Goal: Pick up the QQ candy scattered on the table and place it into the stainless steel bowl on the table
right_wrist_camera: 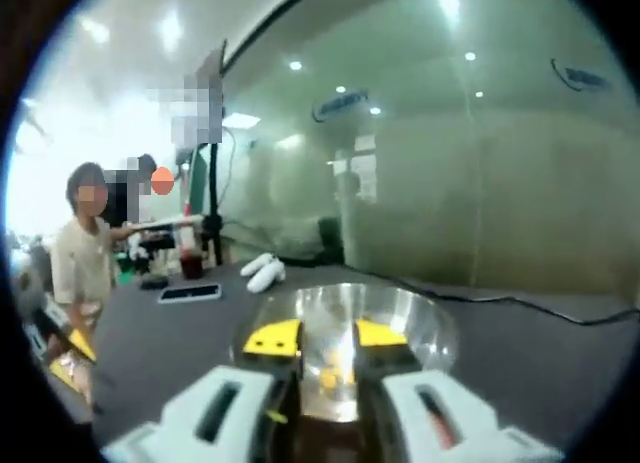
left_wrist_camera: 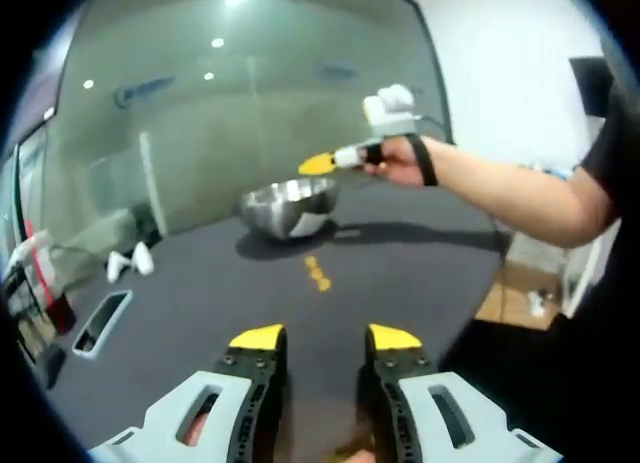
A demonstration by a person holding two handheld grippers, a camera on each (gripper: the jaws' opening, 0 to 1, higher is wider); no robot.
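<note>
Jaws of the left gripper [left_wrist_camera: 325, 335], yellow-tipped on grey bodies, stand apart with nothing between them, raised above the dark grey worktop [left_wrist_camera: 200, 293]. Beyond them on the worktop lies a short row of yellow QQ candy pieces [left_wrist_camera: 317, 273], between the left gripper and the round stainless steel bowl [left_wrist_camera: 290, 207]. Left of the bowl, well apart from it, lie a flat phone-like slab [left_wrist_camera: 102, 323] and two small white objects [left_wrist_camera: 130, 263].

Right gripper [right_wrist_camera: 326, 337] is held directly over the bowl [right_wrist_camera: 425, 328] in the right gripper view; its jaws are released, with a clear gap showing the bowl interior. Yellow candy pieces [right_wrist_camera: 330, 379] rest inside the bowl below the gap. In the left gripper view the right gripper [left_wrist_camera: 322, 164] hangs just above the bowl's rim, carried by a hand [left_wrist_camera: 395, 161] with a dark wrist strap. Behind the bowl rises a frosted glass wall [right_wrist_camera: 480, 183].
</note>
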